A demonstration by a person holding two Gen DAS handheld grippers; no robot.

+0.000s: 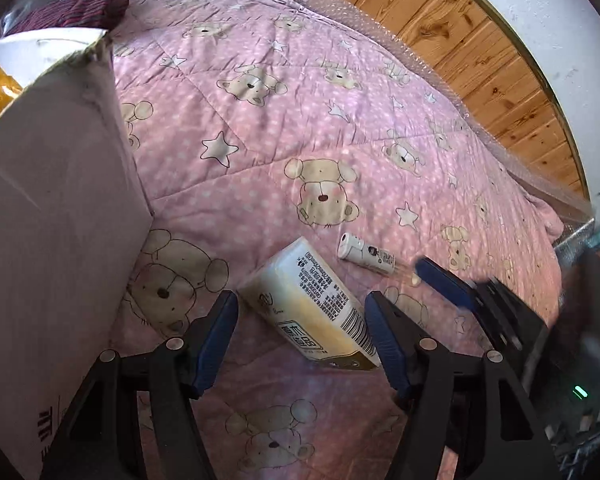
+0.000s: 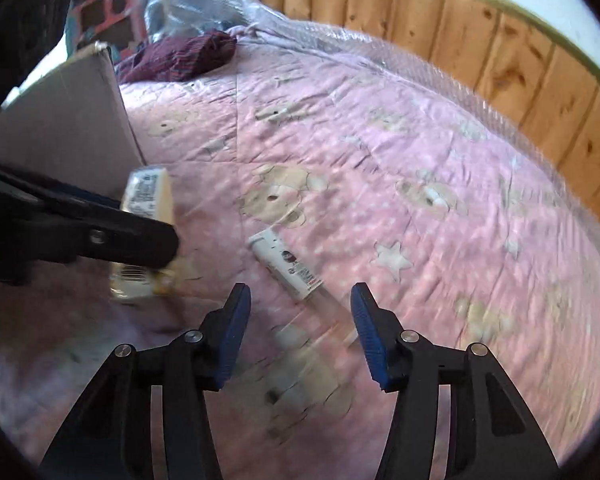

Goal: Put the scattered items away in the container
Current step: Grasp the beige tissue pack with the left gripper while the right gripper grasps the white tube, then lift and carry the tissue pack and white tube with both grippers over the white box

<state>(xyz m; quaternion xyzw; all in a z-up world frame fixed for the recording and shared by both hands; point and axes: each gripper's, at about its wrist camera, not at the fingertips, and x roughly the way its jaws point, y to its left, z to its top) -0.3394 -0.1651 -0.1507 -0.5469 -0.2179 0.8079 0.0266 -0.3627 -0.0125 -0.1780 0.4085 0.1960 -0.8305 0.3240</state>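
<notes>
left wrist view: low over the pink bear quilt, facing the wood-panelled wall, close.
right wrist view: similar, further right.
shared: tissue pack, white tube, cardboard box.

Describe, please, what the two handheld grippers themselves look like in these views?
Both match: the left gripper and the right gripper each have two black angular plastic arms with cut-out slots, silver round pivot pins, and fingers faced with blue ribbed pads. Seen from the left camera, the right unit's dark body carries a small green light. No cables, hands or sleeves are visible.
</notes>
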